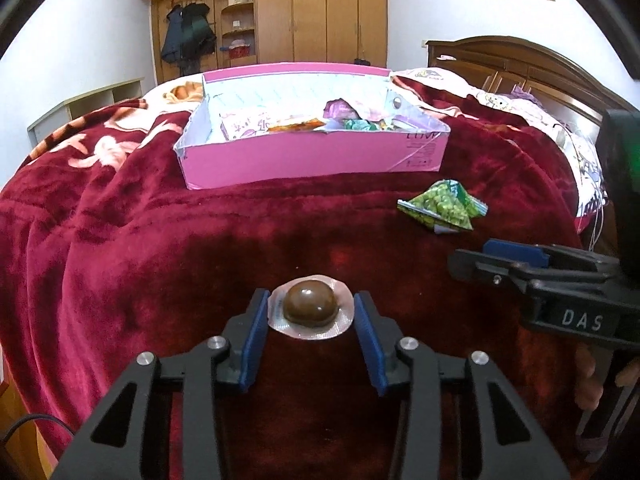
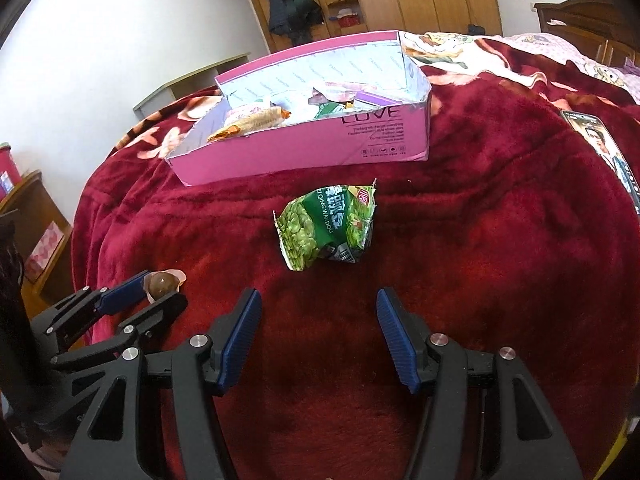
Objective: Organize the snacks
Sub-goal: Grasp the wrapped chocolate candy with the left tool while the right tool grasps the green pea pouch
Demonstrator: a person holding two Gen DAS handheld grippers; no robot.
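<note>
Crimson blanket [image 1: 120, 240] under everything. My left gripper [image 1: 310, 316] is spread, blue pads either side of the sealed brown egg [image 1: 310, 304], not visibly pressing it; its long axis runs pad to pad. My right gripper [image 2: 316, 336] gapes, empty, short of the green pea packet [image 2: 328, 228], which lies before the pink box [image 2: 304, 152].
</note>
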